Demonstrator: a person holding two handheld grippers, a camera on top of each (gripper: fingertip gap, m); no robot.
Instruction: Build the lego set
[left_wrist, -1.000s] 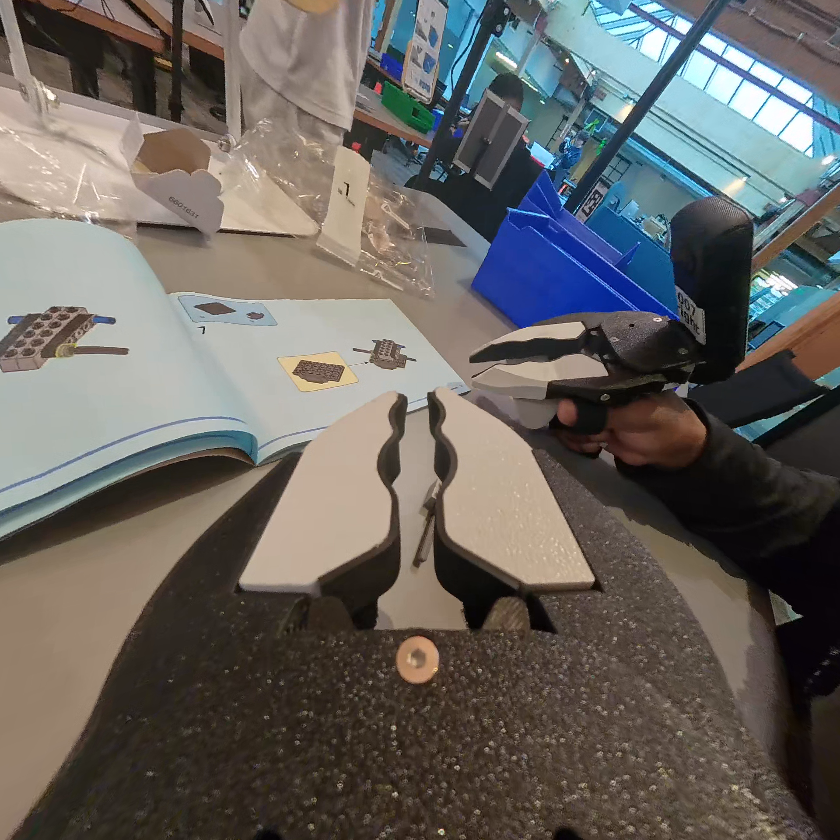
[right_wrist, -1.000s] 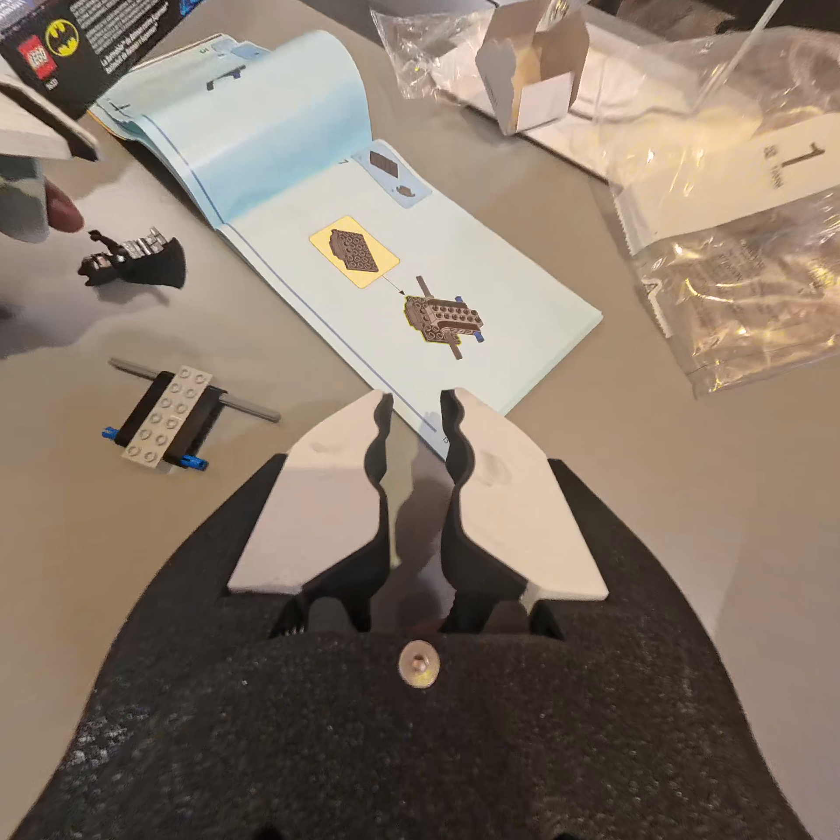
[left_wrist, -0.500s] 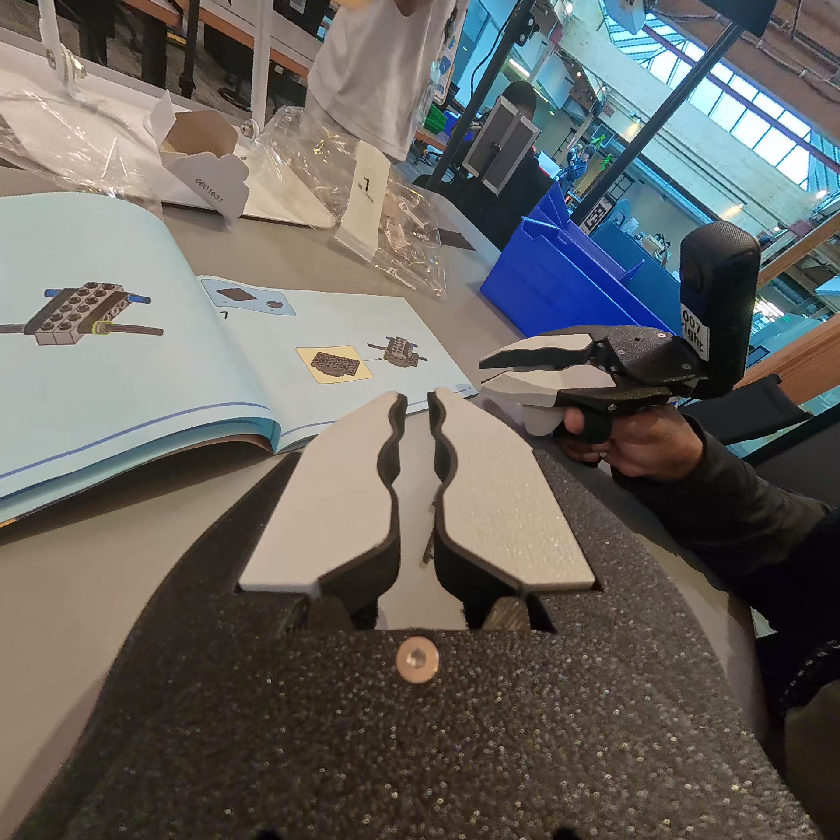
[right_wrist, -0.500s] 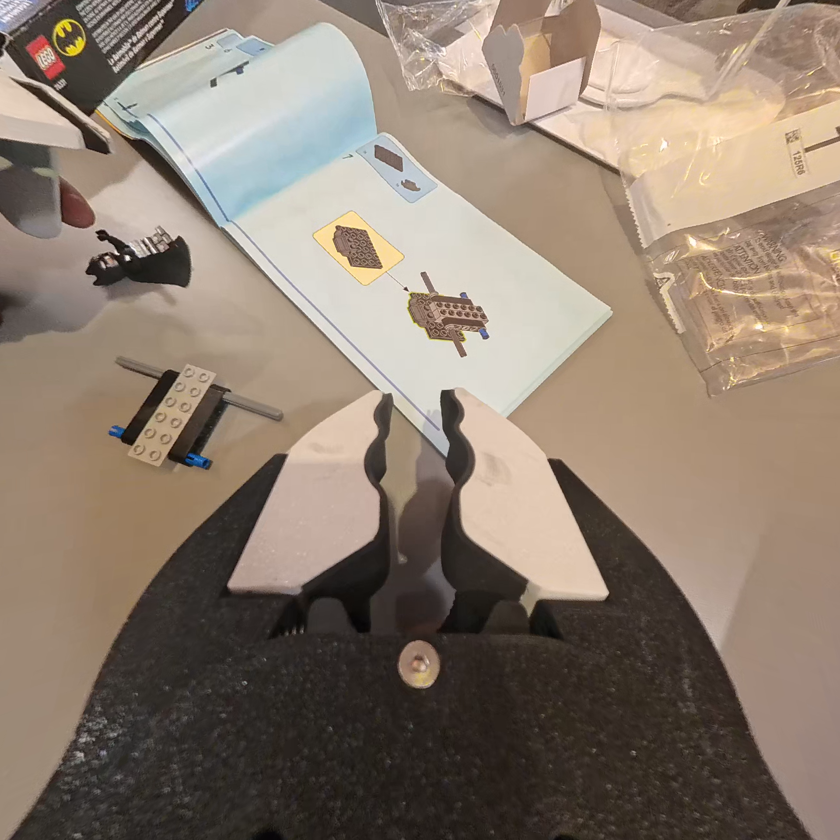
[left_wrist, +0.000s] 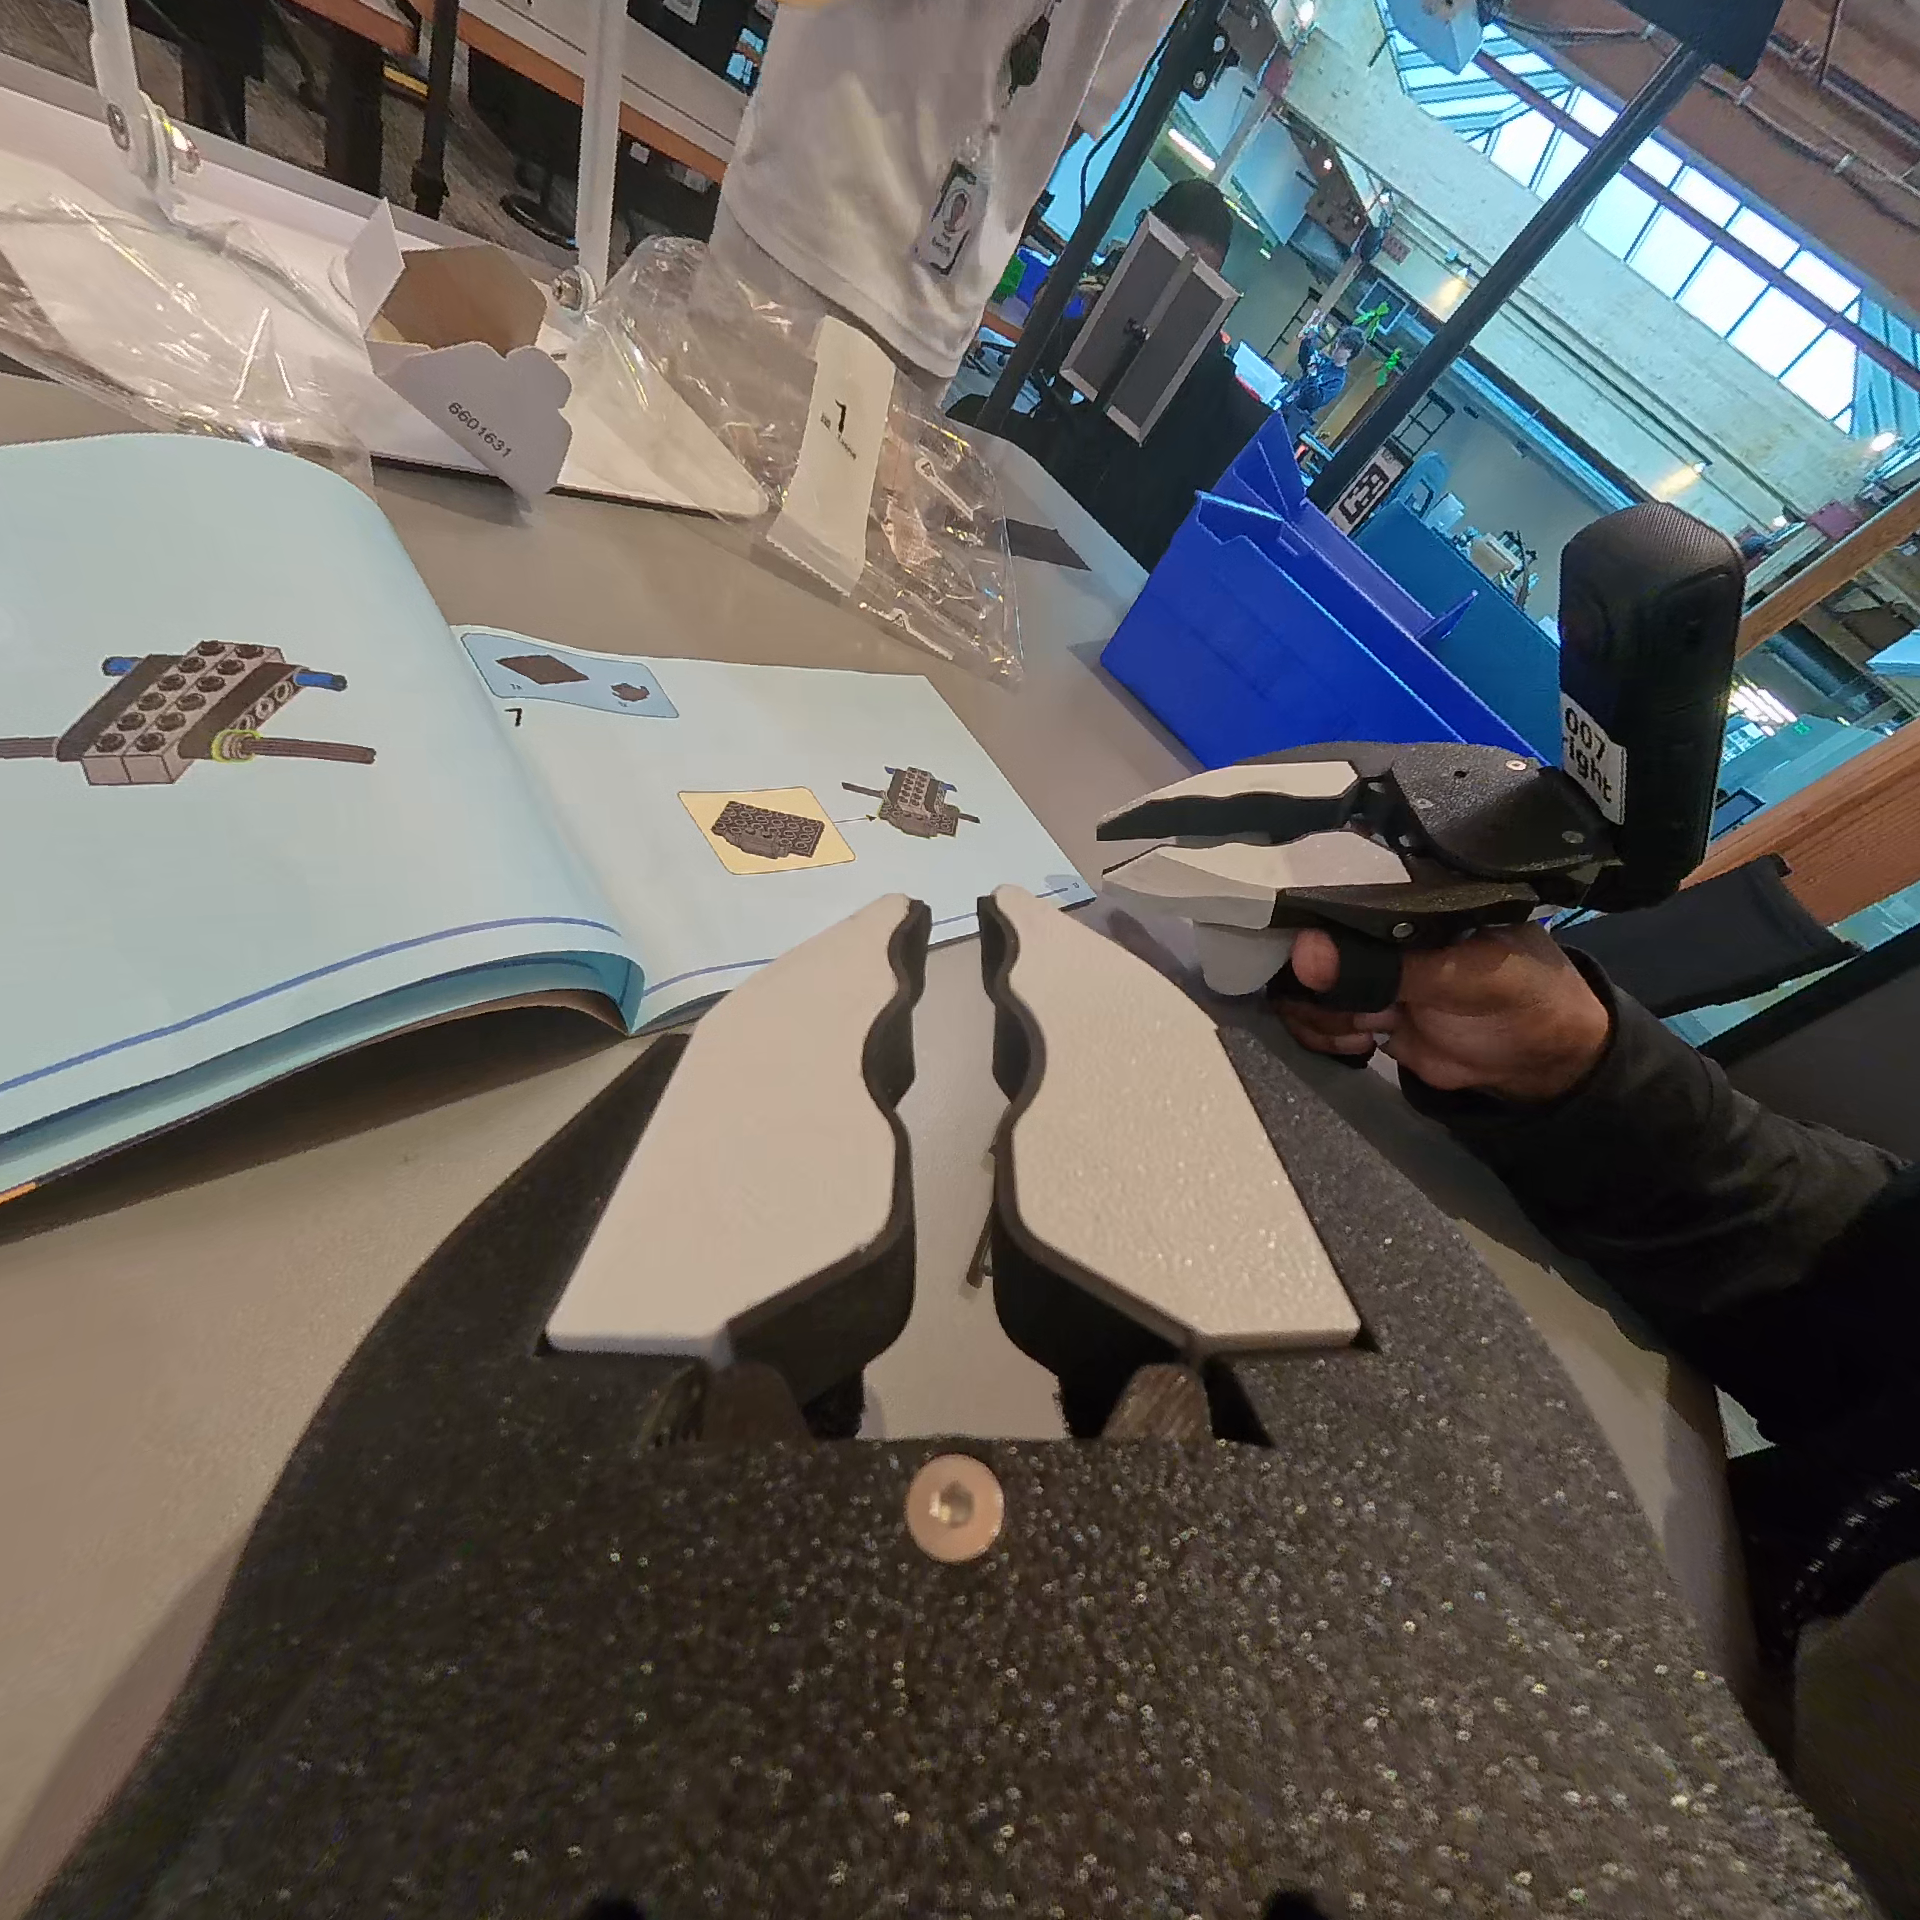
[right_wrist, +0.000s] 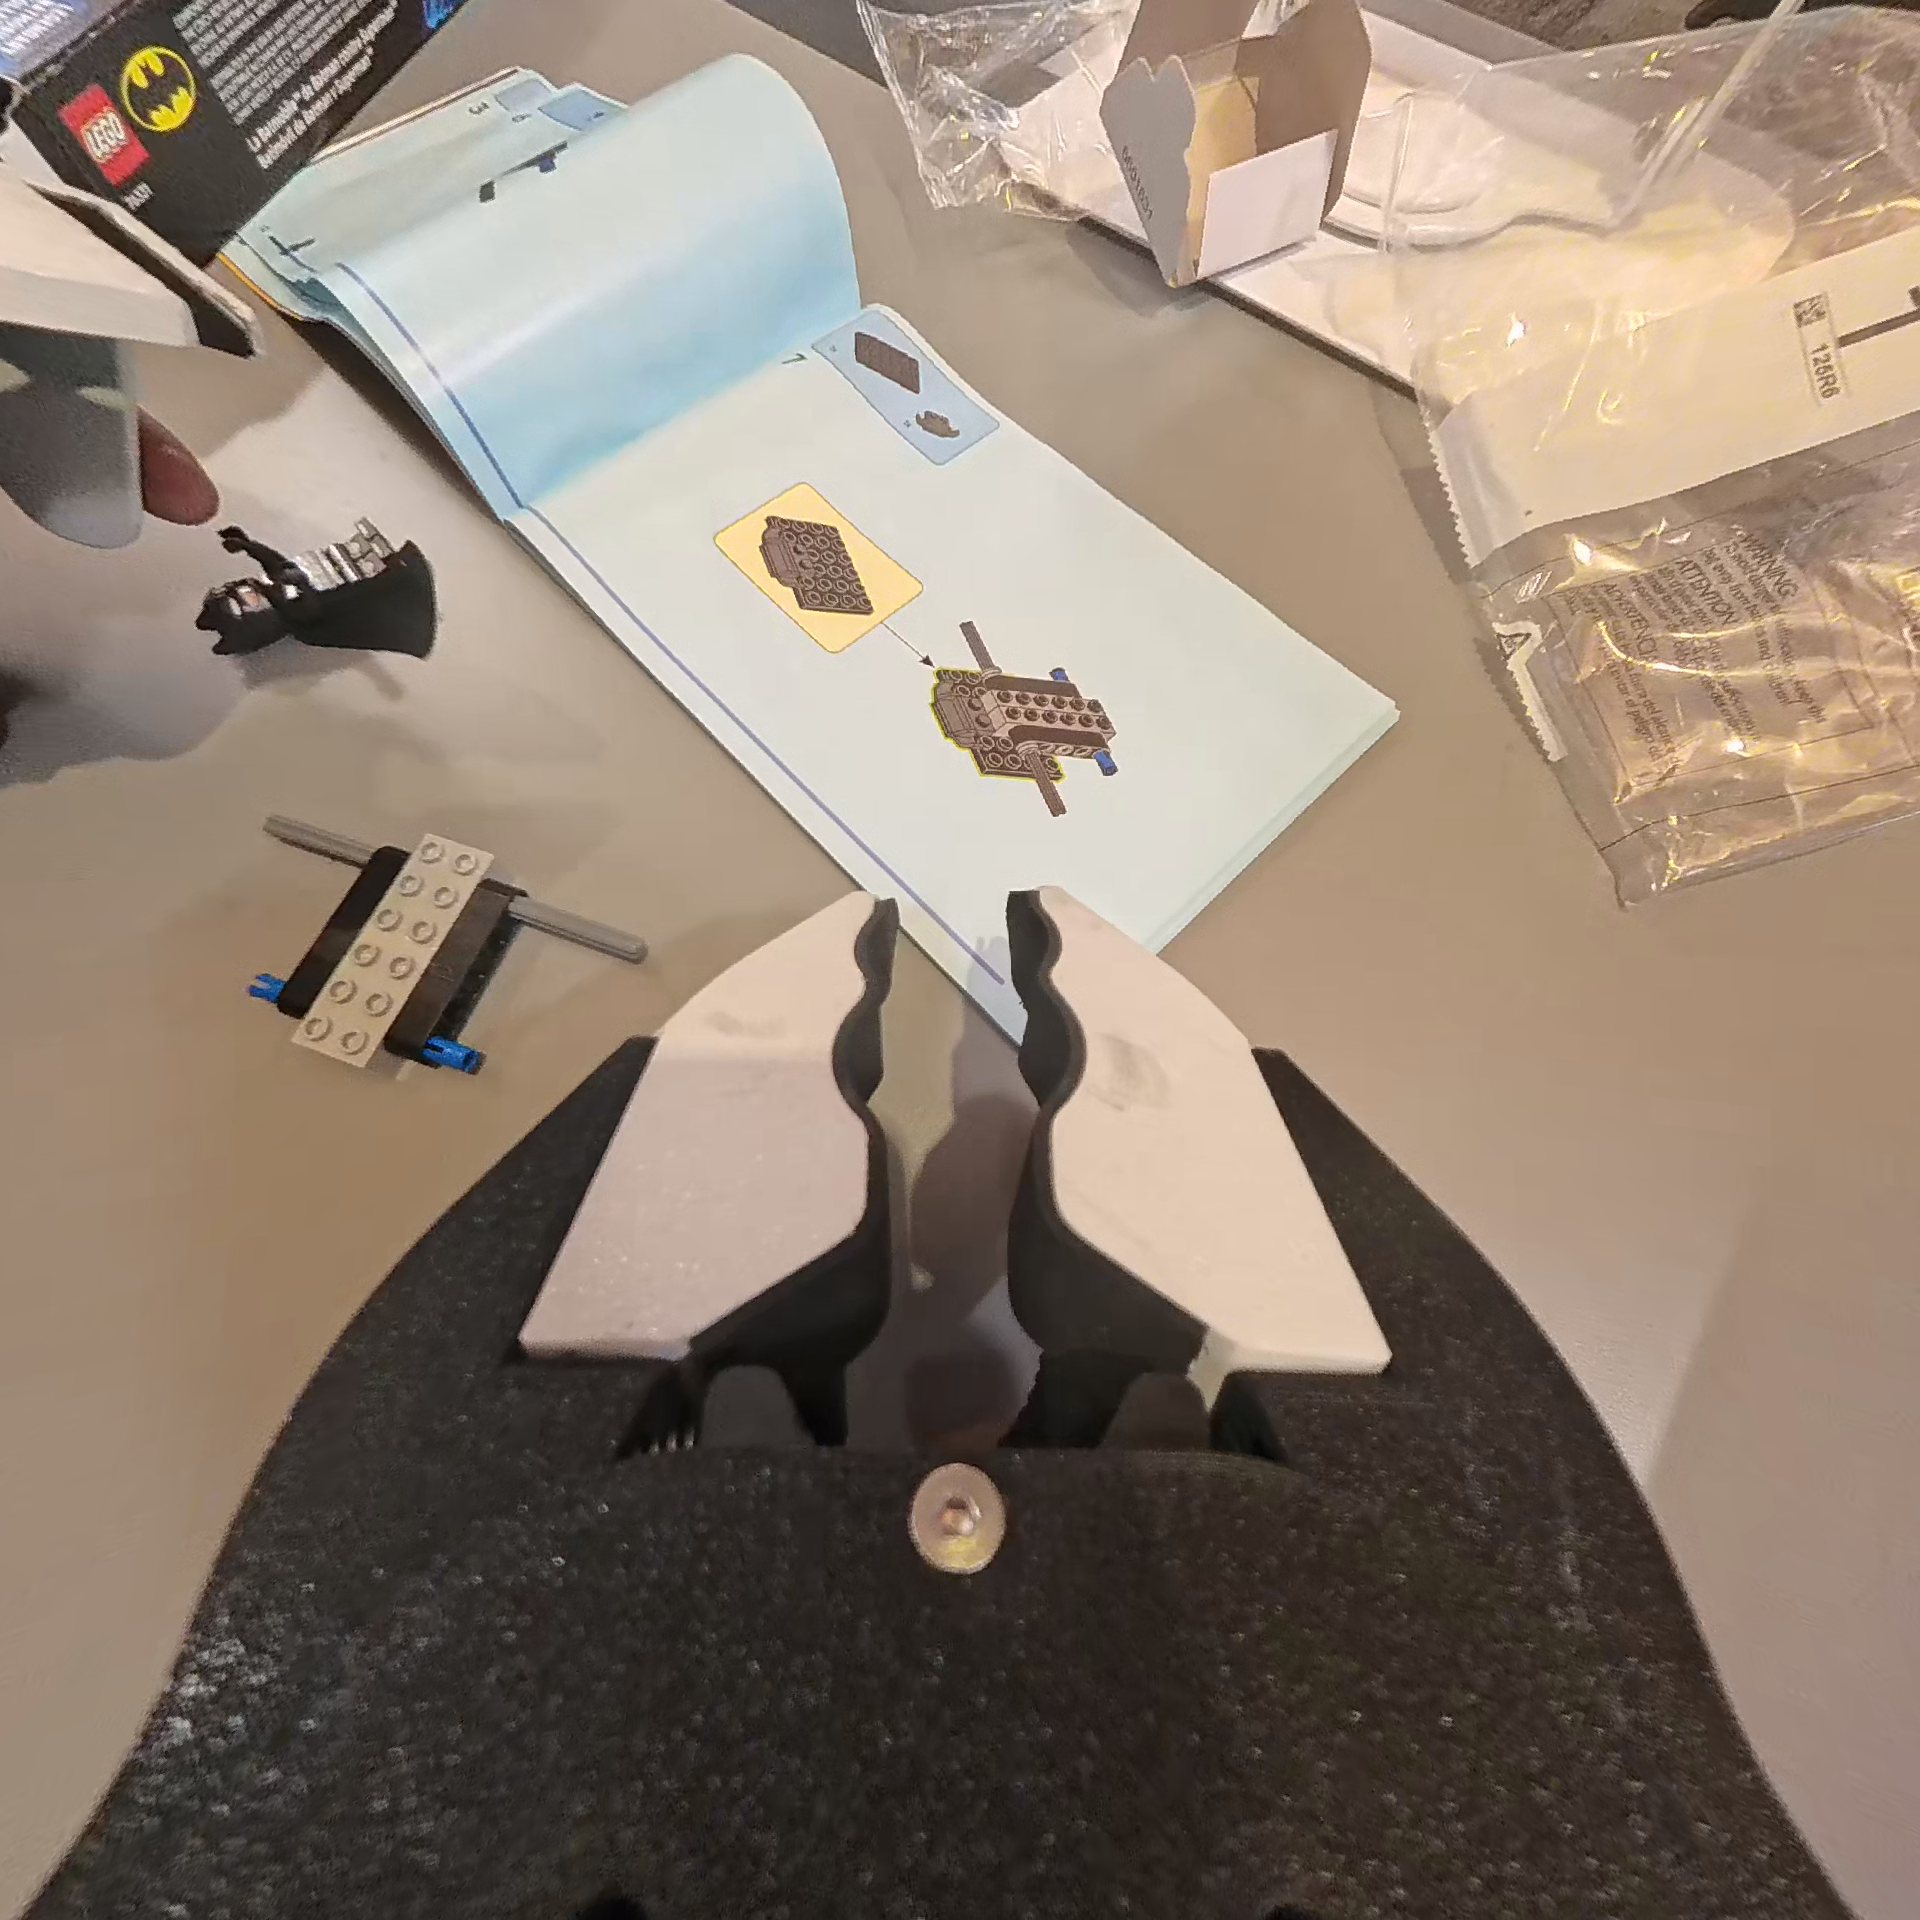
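1. Left wrist view: the left gripper (left_wrist: 953, 914) hangs low over the grey table (left_wrist: 208, 1455), jaws a narrow way apart and nothing between the tips. A thin dark sliver shows deeper in the slot against the right finger; what it is cannot be told.
2. Just ahead lies an open instruction booklet (left_wrist: 312, 883) with pale blue pages, its near corner almost under the fingertips.
3. To the right, a hand (left_wrist: 1455, 1018) holds the right gripper (left_wrist: 1117, 852) by its trigger, above the booklet's right corner, jaws apart and bare.
4. Right wrist view: the right gripper (right_wrist: 945, 914) points down at the booklet's (right_wrist: 1039, 582) lower edge, fingers apart, nothing clamped.
5. Left of it sits a small brick assembly (right_wrist: 400, 951): a grey studded plate on black beams, with a grey axle and blue pins. Farther left a black minifigure (right_wrist: 312, 603) lies beside a fingertip.
6. Beyond the booklet are a torn white carton (right_wrist: 1236, 135), clear plastic bags (right_wrist: 1683, 623) and a dark printed box (right_wrist: 187, 104).
7. Past the table edge stand blue bins (left_wrist: 1299, 644), a black pole and skylights in a large hall.
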